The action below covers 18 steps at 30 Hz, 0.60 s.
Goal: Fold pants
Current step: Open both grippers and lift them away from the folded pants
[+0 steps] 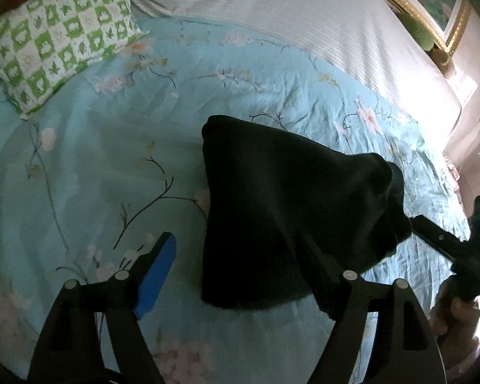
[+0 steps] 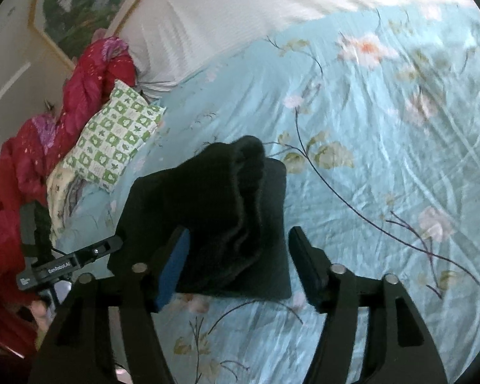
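The black pants lie folded into a compact bundle on the light blue floral bedspread. My left gripper is open; its blue-padded left finger stands clear on the left, and its right finger is partly covered by the cloth's draped edge. In the right wrist view the pants hang bunched over a flat folded layer. My right gripper is open, with the fingers on either side of the bundle's near edge. The right gripper also shows in the left wrist view at the pants' right corner.
A green-and-white checked pillow lies at the far left of the bed, a white striped pillow behind. A red quilt is heaped at the left bed edge. A gold-framed picture hangs on the wall.
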Each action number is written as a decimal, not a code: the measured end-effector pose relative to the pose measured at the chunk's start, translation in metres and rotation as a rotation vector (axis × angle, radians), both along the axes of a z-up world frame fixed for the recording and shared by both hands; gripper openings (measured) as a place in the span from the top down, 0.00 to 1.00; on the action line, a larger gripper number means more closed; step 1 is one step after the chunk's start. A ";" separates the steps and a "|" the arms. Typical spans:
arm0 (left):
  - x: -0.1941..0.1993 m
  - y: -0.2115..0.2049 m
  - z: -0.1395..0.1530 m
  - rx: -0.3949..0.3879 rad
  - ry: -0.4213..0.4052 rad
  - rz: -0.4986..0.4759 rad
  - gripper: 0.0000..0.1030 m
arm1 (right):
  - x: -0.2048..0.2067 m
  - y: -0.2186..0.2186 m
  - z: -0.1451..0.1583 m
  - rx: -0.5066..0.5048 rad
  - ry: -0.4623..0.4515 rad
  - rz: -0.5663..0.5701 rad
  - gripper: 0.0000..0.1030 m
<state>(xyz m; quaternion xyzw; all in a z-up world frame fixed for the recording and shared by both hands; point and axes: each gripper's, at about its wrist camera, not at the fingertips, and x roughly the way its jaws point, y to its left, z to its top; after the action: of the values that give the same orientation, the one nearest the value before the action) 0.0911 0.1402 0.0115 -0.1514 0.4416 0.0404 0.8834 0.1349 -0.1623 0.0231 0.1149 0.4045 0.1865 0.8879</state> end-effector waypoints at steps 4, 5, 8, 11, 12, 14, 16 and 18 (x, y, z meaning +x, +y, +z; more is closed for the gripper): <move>-0.015 -0.009 0.008 0.056 -0.018 0.004 0.20 | -0.017 0.011 0.011 -0.066 -0.063 0.032 0.23; -0.018 -0.011 0.009 0.064 -0.020 0.005 0.19 | -0.021 0.014 0.013 -0.080 -0.076 0.040 0.21; -0.025 -0.014 0.013 0.090 -0.024 0.014 0.18 | -0.031 0.022 0.017 -0.129 -0.111 0.059 0.17; -0.032 -0.017 0.016 0.105 -0.032 0.034 0.18 | -0.040 0.028 0.019 -0.171 -0.136 0.073 0.15; -0.033 -0.017 0.016 0.109 -0.034 0.038 0.18 | -0.043 0.029 0.019 -0.182 -0.144 0.075 0.15; -0.038 -0.019 0.018 0.131 -0.043 0.047 0.18 | -0.047 0.032 0.019 -0.201 -0.155 0.080 0.14; -0.041 -0.022 0.018 0.157 -0.049 0.052 0.18 | -0.051 0.035 0.018 -0.217 -0.166 0.087 0.13; -0.043 -0.024 0.018 0.177 -0.050 0.052 0.18 | -0.054 0.039 0.016 -0.236 -0.168 0.093 0.12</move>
<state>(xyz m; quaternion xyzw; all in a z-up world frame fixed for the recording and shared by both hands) 0.0479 0.1158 0.0299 -0.0850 0.4098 0.0986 0.9029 0.0814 -0.1237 0.0392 -0.0254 0.3526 0.1876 0.9164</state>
